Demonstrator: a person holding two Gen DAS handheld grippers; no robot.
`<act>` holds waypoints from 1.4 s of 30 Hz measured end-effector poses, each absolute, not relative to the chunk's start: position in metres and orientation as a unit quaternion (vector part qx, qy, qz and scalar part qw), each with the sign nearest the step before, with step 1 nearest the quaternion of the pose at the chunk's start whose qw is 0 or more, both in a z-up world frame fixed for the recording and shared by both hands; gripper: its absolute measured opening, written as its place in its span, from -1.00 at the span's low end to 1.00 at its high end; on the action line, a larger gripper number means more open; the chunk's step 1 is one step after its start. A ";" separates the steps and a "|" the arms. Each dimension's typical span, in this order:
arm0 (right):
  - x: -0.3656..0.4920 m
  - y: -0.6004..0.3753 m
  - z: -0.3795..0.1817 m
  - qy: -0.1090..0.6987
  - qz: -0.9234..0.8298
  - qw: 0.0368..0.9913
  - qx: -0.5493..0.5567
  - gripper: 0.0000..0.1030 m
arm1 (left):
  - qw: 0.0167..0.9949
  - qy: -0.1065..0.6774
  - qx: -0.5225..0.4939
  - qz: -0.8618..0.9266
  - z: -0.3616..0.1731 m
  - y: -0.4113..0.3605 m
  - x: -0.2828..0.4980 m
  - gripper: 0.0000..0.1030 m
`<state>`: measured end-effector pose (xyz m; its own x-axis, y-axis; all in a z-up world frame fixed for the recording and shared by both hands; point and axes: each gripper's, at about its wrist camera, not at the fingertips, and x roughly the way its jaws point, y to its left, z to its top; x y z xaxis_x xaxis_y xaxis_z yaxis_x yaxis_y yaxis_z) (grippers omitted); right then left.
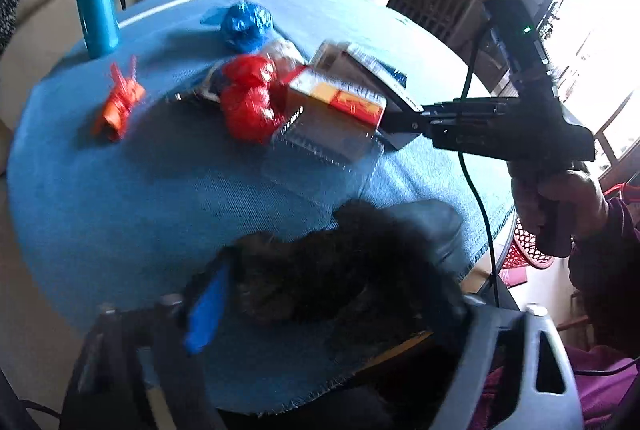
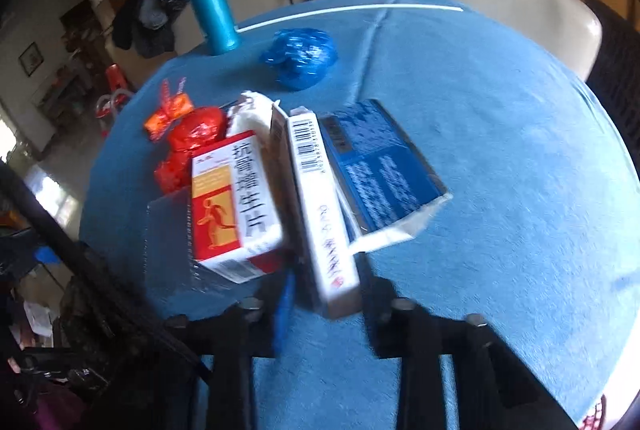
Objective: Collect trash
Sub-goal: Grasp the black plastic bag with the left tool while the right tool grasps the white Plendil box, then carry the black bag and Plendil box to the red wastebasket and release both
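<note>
Cardboard carton [image 2: 320,205], seemingly claw-flanked [image 2: 326,304].

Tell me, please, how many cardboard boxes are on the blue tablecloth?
3: a red-and-white box on the left, a narrow white box between the right gripper's fingers, a blue box right. More may hide beneath.

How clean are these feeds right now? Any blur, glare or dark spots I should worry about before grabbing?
Left wrist view: motion blur smears the red bag and boxes; the window at right is blown out; the dark bag in the left gripper is underexposed. Right wrist view: sharper, the barcode on the white box reads, edges smeared; fisheye bends the table.
</note>
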<state>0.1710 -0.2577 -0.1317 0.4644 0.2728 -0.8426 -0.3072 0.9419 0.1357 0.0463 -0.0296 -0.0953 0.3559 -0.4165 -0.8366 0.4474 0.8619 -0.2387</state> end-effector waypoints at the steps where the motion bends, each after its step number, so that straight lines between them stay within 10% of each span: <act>1: 0.170 -0.255 -0.132 0.488 0.175 0.855 -0.016 -0.66 | 0.820 0.508 0.012 -0.264 -0.098 -0.030 0.048 0.37; 10: 0.135 -0.286 -0.117 0.464 0.177 0.864 0.086 -0.70 | 0.826 0.492 -0.019 -0.275 -0.093 -0.024 0.049 -0.11; 14: 0.110 -0.311 -0.106 0.445 0.175 0.868 0.136 -0.70 | 0.823 0.494 -0.017 -0.279 -0.090 -0.028 0.050 -0.77; 19: 0.077 -0.337 -0.097 0.427 0.157 0.876 0.161 -0.70 | 0.821 0.494 0.005 -0.286 -0.089 -0.037 0.046 -0.77; 24: 0.060 -0.362 -0.099 0.425 0.136 0.875 0.187 -0.70 | 0.827 0.477 0.022 -0.296 -0.074 -0.033 0.046 0.47; 35: 0.039 -0.384 -0.108 0.423 0.115 0.870 0.226 -0.70 | 0.785 0.513 0.034 -0.345 -0.107 -0.060 0.059 0.46; 42: 0.028 -0.397 -0.104 0.411 0.098 0.876 0.233 -0.70 | 0.799 0.472 0.065 -0.367 -0.102 -0.071 0.037 -0.28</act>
